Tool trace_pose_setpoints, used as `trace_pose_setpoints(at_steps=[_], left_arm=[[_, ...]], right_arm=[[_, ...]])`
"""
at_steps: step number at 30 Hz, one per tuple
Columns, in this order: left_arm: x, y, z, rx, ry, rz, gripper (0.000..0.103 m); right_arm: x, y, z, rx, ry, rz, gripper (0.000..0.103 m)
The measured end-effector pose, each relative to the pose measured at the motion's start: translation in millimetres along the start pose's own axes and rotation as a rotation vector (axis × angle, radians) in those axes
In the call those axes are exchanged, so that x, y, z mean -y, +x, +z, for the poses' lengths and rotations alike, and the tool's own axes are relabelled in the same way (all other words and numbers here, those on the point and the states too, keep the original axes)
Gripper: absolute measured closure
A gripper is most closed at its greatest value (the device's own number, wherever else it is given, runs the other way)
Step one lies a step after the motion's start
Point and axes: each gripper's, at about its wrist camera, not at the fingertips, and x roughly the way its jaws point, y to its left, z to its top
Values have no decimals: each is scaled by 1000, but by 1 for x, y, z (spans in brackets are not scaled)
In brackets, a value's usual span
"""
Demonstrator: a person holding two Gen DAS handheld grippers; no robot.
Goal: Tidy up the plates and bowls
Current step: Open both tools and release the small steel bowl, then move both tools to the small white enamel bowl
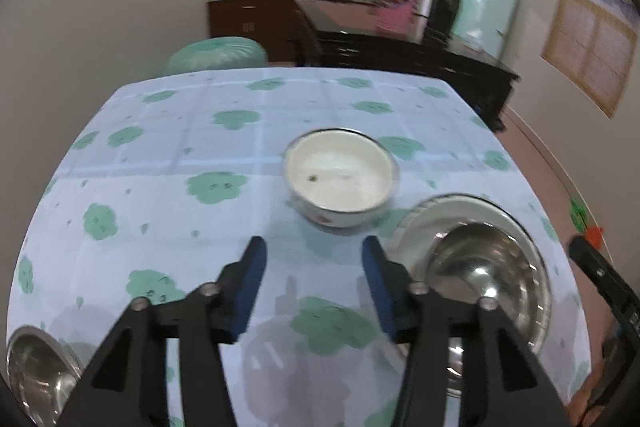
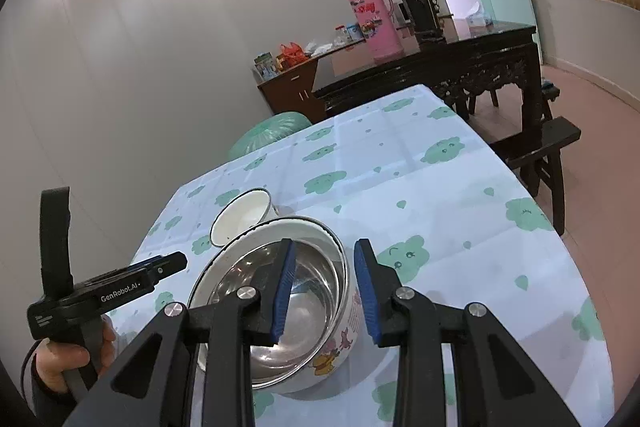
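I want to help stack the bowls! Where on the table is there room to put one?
Bare tablecloth runs from the small white bowl to the far edge, and along the right side. It is crowded near the big enamel bowl holding a steel bowl.

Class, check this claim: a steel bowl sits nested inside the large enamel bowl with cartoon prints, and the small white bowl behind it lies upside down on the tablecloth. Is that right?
Not quite. The small white bowl stands upright, its open inside facing up, as the left wrist view shows. The rest holds: the steel bowl is nested in the large enamel bowl on the tablecloth.
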Motion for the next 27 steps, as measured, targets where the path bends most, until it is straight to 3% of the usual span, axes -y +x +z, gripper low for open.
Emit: trace_pose_setpoints(at_steps=[4, 9, 14, 23, 27], left_arm=[[-8, 8, -3, 41, -10, 67, 46], [-19, 19, -8, 63, -32, 80, 45], [-26, 21, -13, 120, -37, 97, 45], [-27, 19, -17, 170, -40, 135, 43], [-26, 19, -18, 177, -37, 148, 35]], right_arm=[[-1, -1, -3, 62, -36, -21, 70], [0, -2, -5, 130, -64, -57, 70], [-9, -4, -11, 233, -201, -172, 70], [-9, 1, -14, 221, -230, -177, 70], [-12, 1, -16, 213, -238, -171, 70]])
